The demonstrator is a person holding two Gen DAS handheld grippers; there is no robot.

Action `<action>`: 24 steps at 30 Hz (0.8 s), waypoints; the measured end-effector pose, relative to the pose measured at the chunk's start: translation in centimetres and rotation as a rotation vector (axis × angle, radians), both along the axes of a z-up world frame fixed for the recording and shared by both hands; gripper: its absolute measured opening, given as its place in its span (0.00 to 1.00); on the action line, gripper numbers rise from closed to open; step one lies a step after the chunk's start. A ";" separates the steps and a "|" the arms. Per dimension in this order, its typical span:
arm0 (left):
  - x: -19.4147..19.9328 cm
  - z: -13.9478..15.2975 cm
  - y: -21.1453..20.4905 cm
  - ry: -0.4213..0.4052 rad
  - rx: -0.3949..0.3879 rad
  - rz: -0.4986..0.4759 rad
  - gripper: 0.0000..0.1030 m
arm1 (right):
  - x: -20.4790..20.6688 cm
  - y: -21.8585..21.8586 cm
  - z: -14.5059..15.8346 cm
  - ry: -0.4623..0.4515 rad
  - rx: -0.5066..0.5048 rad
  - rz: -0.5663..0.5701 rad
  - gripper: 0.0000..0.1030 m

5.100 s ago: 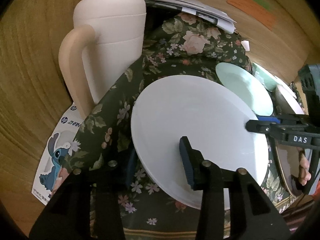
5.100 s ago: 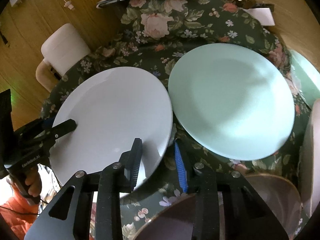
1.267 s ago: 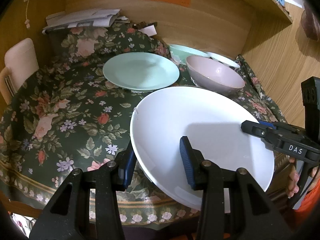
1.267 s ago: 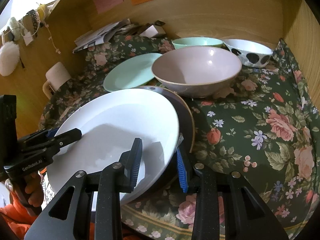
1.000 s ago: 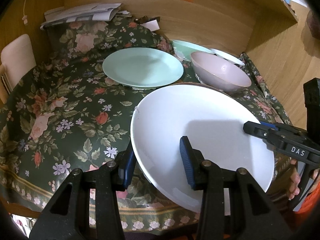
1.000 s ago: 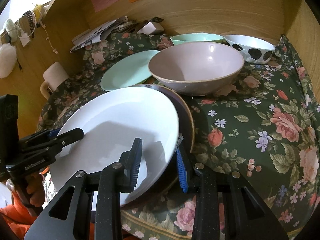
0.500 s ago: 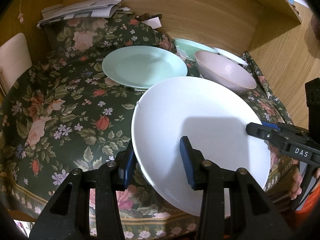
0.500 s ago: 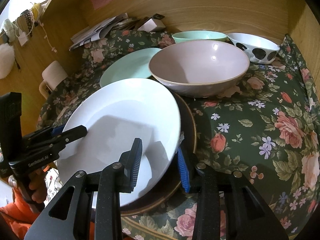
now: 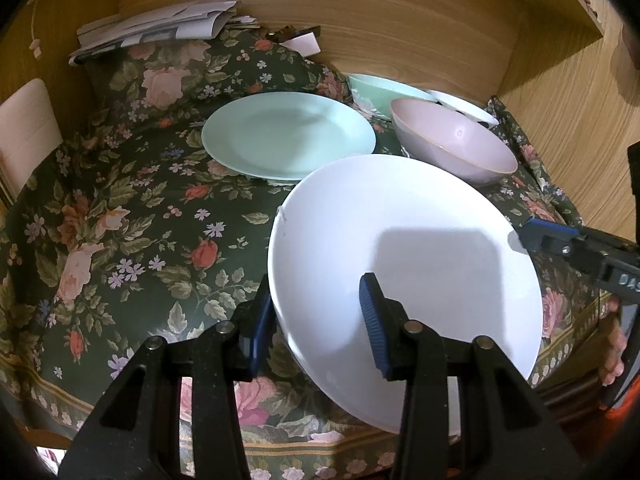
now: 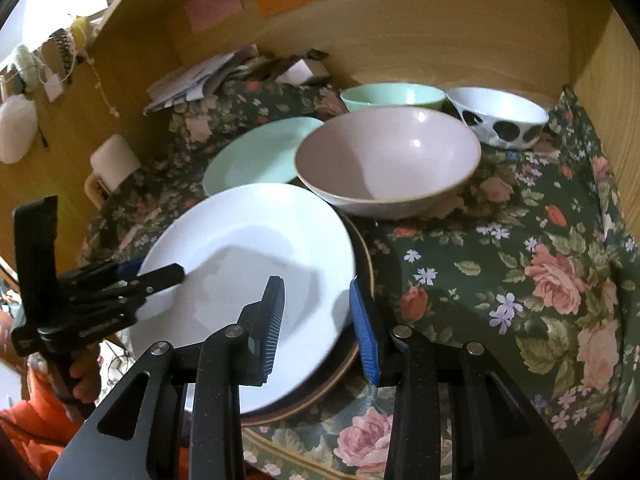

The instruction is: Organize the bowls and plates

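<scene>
Since a second ago I see the white plate (image 10: pixel 248 280) has slid further over the dark brown plate (image 10: pixel 362 264), so that only the brown rim's right side shows in my right view. The right jaws have just been opening a little, with both plates' edges between them; I cannot tell whether the pads press.

Around it on the floral cloth (image 10: pixel 540 280): a pink bowl (image 10: pixel 388 160) just behind the white plate, a mint plate (image 9: pixel 288 136) to its left, a mint bowl (image 10: pixel 394 96) and a spotted bowl (image 10: pixel 498 118) at the back wall (papers (image 9: pixel 160 28) are piled in the far left corner).

My left gripper (image 9: pixel 316 312) straddles the white plate's near-left rim, one pad under, one above; it appears clamped on it. My right gripper (image 10: pixel 316 320) sits at the opposite rim.
</scene>
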State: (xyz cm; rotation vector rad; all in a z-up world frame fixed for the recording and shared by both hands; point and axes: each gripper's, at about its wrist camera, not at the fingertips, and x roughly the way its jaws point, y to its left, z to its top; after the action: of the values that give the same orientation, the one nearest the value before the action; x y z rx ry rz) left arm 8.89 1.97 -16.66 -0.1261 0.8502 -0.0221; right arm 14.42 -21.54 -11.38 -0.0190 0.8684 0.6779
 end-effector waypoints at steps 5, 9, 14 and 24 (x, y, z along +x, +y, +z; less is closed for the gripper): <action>0.4 0.0 -0.4 0.009 0.019 0.011 0.41 | 0.2 -0.2 -0.3 -0.001 -0.005 -0.014 0.32; 0.6 -0.1 -0.6 0.022 0.029 0.010 0.44 | 0.2 -0.7 -0.1 -0.018 -0.005 -0.035 0.32; 0.7 -0.2 -1.3 0.022 0.064 -0.006 0.56 | 0.3 -1.0 0.3 -0.028 -0.001 -0.044 0.33; 0.7 2.2 -0.9 -0.023 0.126 -0.013 0.70 | 0.5 -0.6 2.9 -0.112 0.012 -0.044 0.57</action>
State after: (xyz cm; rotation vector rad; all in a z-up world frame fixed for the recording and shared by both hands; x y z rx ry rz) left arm 9.55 1.08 -14.42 -0.0022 0.8276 0.0183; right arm 14.92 -22.10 -8.49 -0.0268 0.7546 0.6346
